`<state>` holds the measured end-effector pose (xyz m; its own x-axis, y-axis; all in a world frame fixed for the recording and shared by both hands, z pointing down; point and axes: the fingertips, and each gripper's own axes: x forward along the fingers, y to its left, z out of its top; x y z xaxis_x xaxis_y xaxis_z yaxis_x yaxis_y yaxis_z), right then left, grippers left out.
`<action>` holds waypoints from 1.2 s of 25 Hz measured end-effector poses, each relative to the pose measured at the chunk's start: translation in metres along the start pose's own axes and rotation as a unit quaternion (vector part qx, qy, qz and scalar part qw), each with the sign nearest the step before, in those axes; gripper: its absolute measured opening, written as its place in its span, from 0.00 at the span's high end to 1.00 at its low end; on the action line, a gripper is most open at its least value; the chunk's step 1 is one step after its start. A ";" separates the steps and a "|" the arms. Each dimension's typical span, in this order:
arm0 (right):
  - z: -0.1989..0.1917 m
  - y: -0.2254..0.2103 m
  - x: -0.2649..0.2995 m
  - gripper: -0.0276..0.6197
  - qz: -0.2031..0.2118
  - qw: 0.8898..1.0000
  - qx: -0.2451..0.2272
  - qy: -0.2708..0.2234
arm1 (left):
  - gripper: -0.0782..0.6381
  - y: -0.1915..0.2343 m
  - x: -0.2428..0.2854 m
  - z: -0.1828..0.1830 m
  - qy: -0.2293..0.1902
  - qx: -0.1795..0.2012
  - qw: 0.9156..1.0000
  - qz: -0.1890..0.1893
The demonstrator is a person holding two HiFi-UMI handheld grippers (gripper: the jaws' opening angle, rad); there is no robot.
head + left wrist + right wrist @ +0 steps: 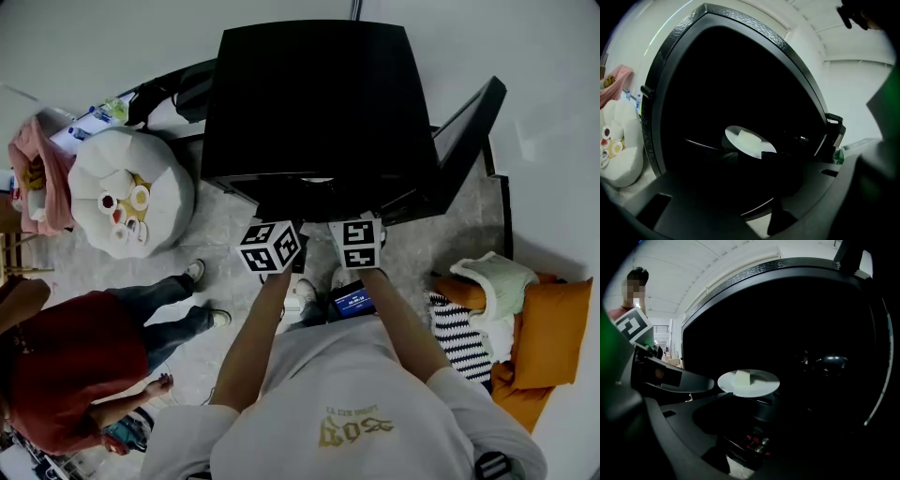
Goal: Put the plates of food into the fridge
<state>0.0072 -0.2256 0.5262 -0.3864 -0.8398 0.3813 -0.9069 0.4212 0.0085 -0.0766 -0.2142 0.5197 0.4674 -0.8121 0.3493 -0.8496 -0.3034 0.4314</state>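
Plate (748, 382) inside the black fridge (314, 103) on grey floor (211, 239), apparently pinched by left gripper (759, 155); right gripper (757, 404) spread, empty.

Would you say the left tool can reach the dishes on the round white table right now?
Probably not from here: the left tool is in the open fridge at the white plate; the dishes sit on the table, off to the person's left.
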 end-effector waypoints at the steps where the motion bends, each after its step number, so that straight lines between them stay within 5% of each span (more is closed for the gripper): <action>1: 0.000 -0.001 0.000 0.56 0.000 1.000 0.000 0.000 | 0.67 0.000 0.001 0.000 0.002 0.008 1.000 0.001; 3: 0.000 -0.001 0.002 0.56 0.000 1.000 -0.001 0.001 | 0.67 0.001 0.004 -0.001 0.008 0.023 1.000 0.004; 8: 0.000 0.000 0.003 0.56 0.003 1.000 -0.005 0.000 | 0.88 0.001 0.010 -0.003 0.018 0.080 0.996 0.016; 11: 0.001 -0.001 0.003 0.58 0.003 1.000 -0.012 -0.005 | 0.88 -0.001 0.014 -0.001 0.013 0.097 0.995 0.013; 13: 0.002 0.000 0.002 0.73 0.004 1.000 -0.019 -0.009 | 0.88 -0.002 0.016 0.002 0.010 0.100 0.995 0.010; 16: 0.003 -0.002 0.005 0.82 0.005 1.000 -0.021 -0.009 | 0.88 -0.003 0.022 0.004 0.011 0.103 0.995 0.006; 30: 0.006 -0.005 0.009 0.84 0.014 1.000 -0.021 -0.017 | 0.88 -0.003 0.033 0.008 0.009 0.105 0.994 0.005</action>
<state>0.0075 -0.2370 0.5239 -0.4177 -0.8387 0.3496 -0.8881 0.4581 0.0380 -0.0604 -0.2441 0.5236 0.4605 -0.8075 0.3685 -0.8861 -0.3934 0.2451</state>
